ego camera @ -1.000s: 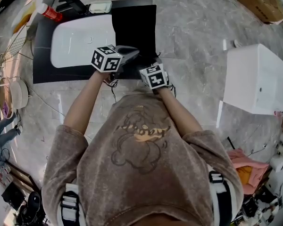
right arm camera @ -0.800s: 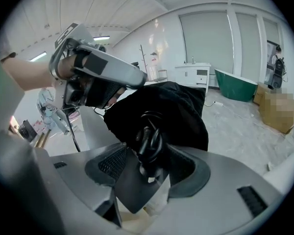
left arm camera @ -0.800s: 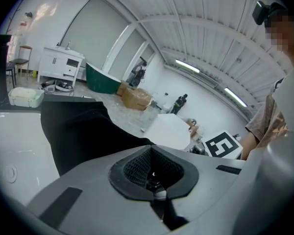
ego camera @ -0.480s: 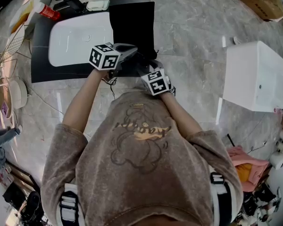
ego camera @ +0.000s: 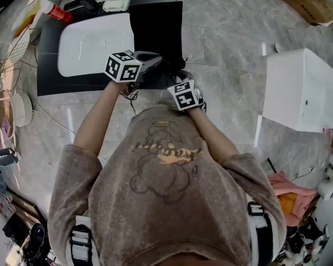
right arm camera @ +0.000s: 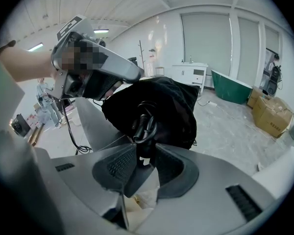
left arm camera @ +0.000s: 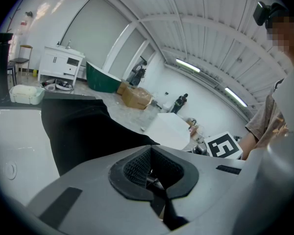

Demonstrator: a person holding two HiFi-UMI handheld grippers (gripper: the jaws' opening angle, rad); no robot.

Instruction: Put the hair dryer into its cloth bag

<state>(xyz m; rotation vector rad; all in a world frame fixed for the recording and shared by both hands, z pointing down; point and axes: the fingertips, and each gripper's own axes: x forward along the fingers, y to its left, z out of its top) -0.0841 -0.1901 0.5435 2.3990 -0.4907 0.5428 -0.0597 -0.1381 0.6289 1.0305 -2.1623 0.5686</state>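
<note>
A person in a brown printed sweatshirt [ego camera: 166, 165] was seen from above at a black slab desk [ego camera: 50, 76] into which a white oval basin [ego camera: 91, 46] was set. A black cloth bag [ego camera: 155, 32] was spread at 12 o'clock from both grippers, with its left edge overlapping the right end of the basin.

The left gripper [left arm camera: 154, 179] was fully closed, and a fold of the black cloth appeared to be pinched at its tips. In the right gripper view it was seen at 10 o'clock, fastened on the upper rim of the bag.

The right gripper [right arm camera: 146, 148] was held just beside the left one, at 4 o'clock from it. Its jaws had just been closing and were brought partway together onto a black coiled power cord [right arm camera: 144, 123]. The cord stuck out of the bulging bag at 12 o'clock from the tips, and the pads were pressed against the dark bundle below the loop. The rest of the hair dryer could not be made out.

A red bottle with a white cap [ego camera: 55, 13] was set at 11 o'clock from the basin. A small white rectangular tray [ego camera: 116, 5] was set at 12 o'clock from it, on the far edge of the desk. A large white box [ego camera: 302, 93] was placed on the grey marble floor [ego camera: 227, 32] at 3 o'clock, well apart from the desk.
</note>
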